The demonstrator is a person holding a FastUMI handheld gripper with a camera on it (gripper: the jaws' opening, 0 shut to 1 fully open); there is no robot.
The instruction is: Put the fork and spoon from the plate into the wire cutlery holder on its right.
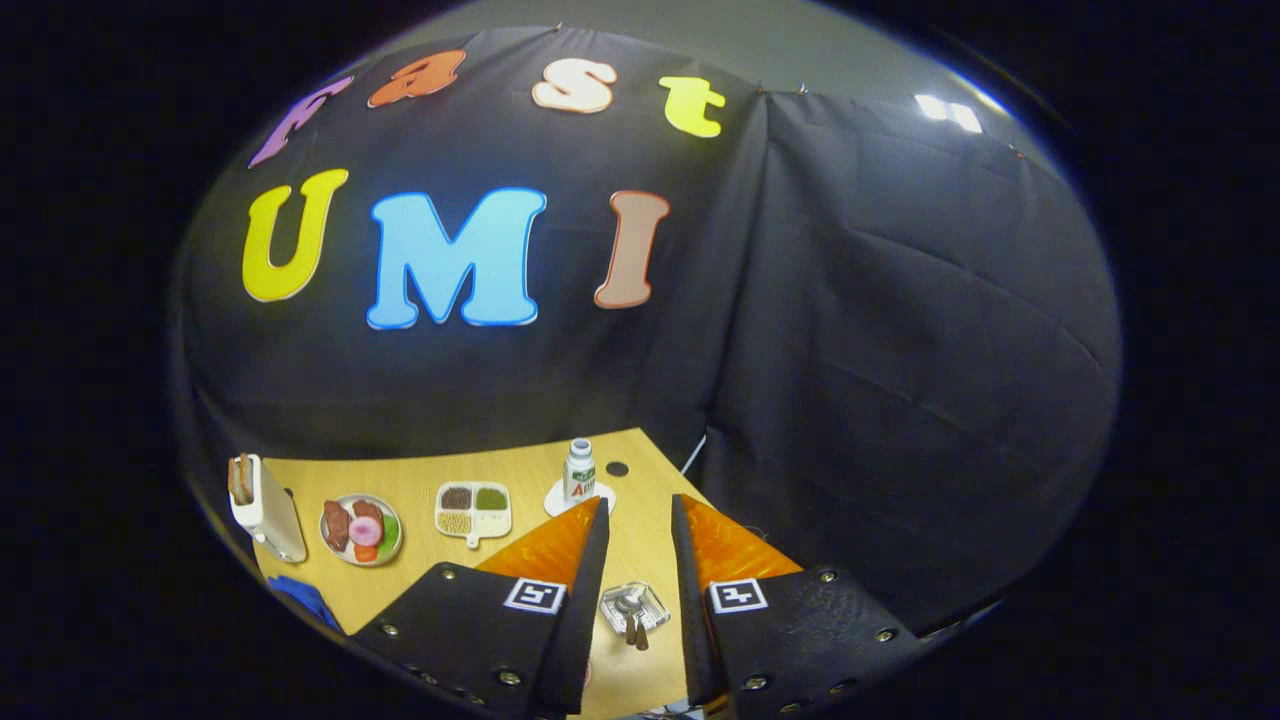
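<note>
We hold our gripper [640,520] high over the desk [520,475], jaws released and empty. Between them lies the wire cutlery holder [634,607], utensil handles in it; a bottle [579,470] stands at 11 o'clock.

Black cloth wall [850,300] behind a wooden table [520,470] — ceiling light [948,112] above.

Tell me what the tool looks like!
The tool has two long wedge-shaped fingers that taper to narrow tips. Each sits on a dark, rough-looking plate dotted with shiny screws. Each plate carries a small square black-and-white marker, like a puzzle code.
</note>
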